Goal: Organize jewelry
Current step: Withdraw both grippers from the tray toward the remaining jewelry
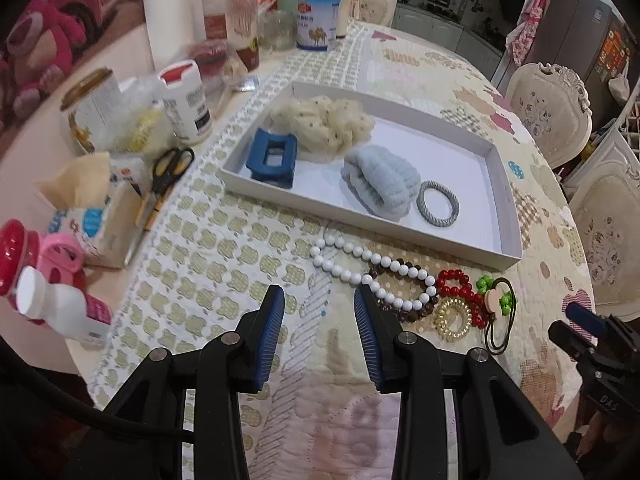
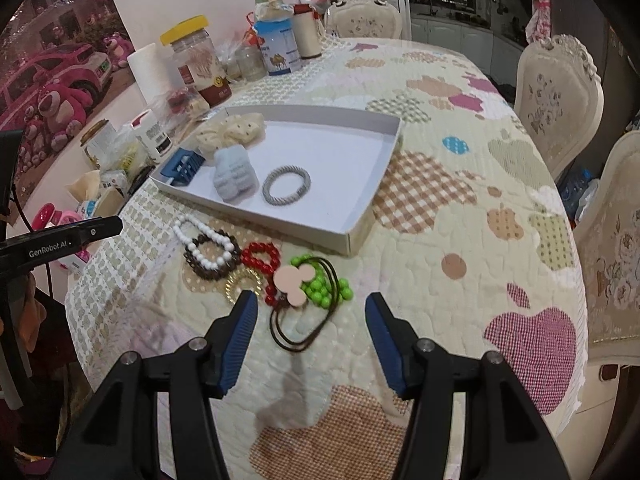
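A white tray (image 1: 505, 208) (image 2: 362, 232) holds a cream scrunchie (image 1: 324, 124), a blue claw clip (image 1: 272, 158), a light blue scrunchie (image 1: 380, 184) and a grey hair ring (image 1: 438, 202) (image 2: 287, 186). In front of the tray on the cloth lie a white bead bracelet (image 1: 360, 276) (image 2: 206, 246), a brown bead bracelet (image 2: 200, 270), a red bead bracelet (image 2: 262, 258), a gold coil tie (image 1: 450, 320), green beads (image 2: 322, 290) and a brown cord tie with a pink mouse shape (image 2: 292, 280). My left gripper (image 1: 319, 300) is open and empty, just left of the pile. My right gripper (image 2: 312, 306) is open and empty, above the cord tie.
Jars, bottles, a paper roll (image 1: 168, 20), a tissue box (image 1: 96, 216) and scissors (image 1: 168, 168) crowd the table's left side. Ornate chairs (image 2: 556, 96) stand on the right. The quilted cloth (image 2: 460, 184) covers the table.
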Available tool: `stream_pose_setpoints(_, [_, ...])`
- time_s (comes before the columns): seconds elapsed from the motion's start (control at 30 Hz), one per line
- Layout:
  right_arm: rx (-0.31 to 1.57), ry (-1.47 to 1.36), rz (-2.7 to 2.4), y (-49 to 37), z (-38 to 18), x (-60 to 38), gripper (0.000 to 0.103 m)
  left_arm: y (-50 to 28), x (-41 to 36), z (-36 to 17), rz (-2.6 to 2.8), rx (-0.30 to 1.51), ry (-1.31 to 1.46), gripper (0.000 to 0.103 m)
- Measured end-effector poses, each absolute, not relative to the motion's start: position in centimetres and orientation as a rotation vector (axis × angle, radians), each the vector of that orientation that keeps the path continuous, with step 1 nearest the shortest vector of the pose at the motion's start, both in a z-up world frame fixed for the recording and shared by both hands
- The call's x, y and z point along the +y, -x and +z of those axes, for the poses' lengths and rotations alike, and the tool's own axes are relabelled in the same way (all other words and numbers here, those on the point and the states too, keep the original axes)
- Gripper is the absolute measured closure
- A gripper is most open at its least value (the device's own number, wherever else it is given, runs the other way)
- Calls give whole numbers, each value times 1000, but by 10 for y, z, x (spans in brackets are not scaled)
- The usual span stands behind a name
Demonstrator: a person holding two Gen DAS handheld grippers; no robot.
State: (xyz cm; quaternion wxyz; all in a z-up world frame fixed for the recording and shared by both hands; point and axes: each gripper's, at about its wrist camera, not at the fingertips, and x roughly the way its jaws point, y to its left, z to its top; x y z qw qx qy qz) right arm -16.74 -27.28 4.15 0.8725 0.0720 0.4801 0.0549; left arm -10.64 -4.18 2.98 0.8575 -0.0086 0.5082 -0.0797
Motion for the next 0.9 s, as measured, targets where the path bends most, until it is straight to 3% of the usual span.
stream_pose_setpoints(0.9, [1083, -180, 227, 114, -14, -249, 47, 70, -29, -10, -196, 1204, 105, 75])
